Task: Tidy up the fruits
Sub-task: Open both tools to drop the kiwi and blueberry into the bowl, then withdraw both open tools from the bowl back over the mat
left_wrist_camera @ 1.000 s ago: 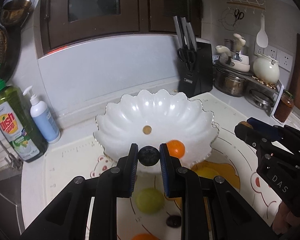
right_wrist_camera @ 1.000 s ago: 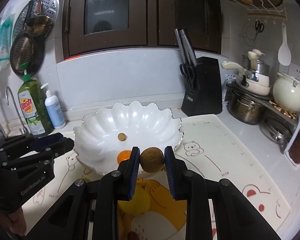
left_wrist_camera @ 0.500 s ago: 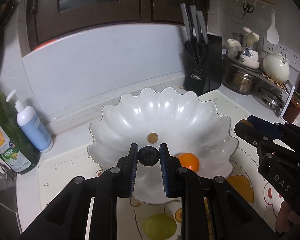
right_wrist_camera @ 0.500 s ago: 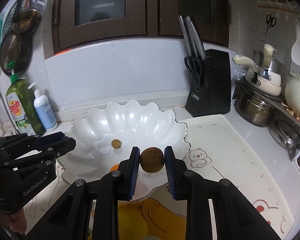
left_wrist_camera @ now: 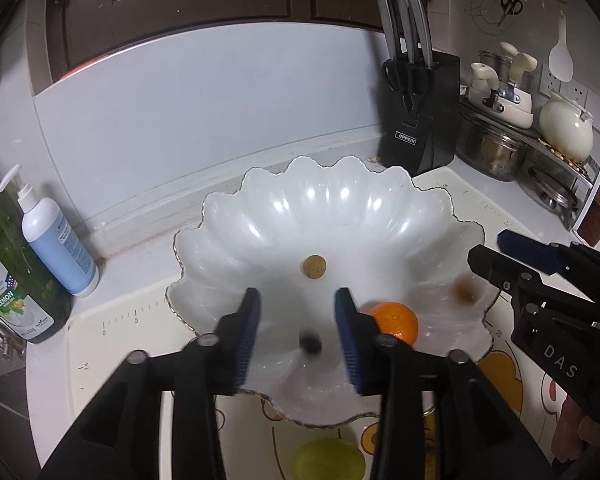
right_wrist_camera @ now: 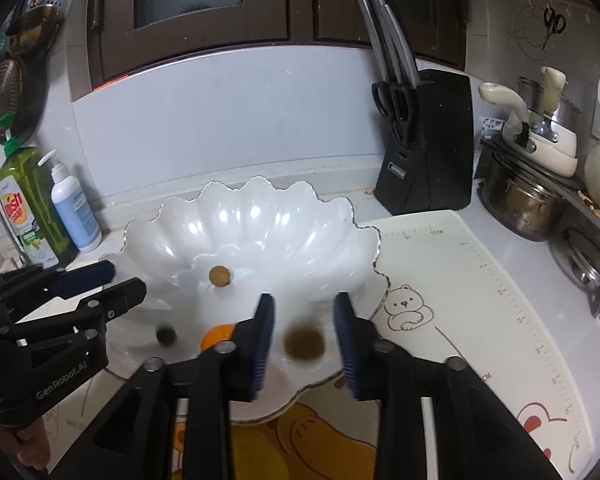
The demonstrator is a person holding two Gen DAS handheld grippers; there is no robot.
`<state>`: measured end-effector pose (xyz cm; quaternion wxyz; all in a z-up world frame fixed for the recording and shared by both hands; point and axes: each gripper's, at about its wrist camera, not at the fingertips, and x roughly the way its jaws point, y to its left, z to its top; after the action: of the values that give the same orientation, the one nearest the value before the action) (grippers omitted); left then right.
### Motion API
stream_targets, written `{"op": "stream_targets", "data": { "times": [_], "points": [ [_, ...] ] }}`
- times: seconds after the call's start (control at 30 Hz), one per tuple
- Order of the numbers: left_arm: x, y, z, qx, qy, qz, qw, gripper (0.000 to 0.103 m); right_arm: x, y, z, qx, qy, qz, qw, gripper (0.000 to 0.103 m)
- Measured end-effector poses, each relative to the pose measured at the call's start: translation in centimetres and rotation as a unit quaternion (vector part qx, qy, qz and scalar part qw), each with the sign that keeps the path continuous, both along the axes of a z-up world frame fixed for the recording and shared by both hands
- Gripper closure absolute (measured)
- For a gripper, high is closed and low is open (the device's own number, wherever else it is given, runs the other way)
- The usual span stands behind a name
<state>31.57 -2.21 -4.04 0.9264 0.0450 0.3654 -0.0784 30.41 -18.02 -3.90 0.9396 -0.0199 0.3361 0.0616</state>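
Both my tongs are over the bowl with jaws spread wide and nothing in them: the left gripper has a blurry dark berry below its gap, and the right gripper has a smeary brown fruit below its own. Both look mid-drop or rolling, can't tell which. My take: hold steady and level until they settle, since the bowl's sloped walls should funnel them toward the middle near the small tan fruit and the orange. Backing out straight toward me avoids clipping the scalloped rim. Pose-wise, both tongs point down into the near half of the bowl, left one left of the orange, right one at the right edge. A green fruit sits on the mat near me, probably next.
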Motion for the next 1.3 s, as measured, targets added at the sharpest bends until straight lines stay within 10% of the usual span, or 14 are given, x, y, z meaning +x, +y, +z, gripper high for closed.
{"op": "stream_targets", "data": {
  "times": [0.3,1.3],
  "points": [
    [-1.0,0.6,1.0,0.004,-0.018,0.024,0.9995,0.022,-1.3,-0.4,1.4,-0.015,-0.028,-0.034,0.999,0.02],
    [-8.5,2.2,2.1,0.001,-0.031,0.051,0.9982,0.004,-8.3,0.9,3.0,-0.019,-0.051,-0.041,0.998,0.012]
  ]
}}
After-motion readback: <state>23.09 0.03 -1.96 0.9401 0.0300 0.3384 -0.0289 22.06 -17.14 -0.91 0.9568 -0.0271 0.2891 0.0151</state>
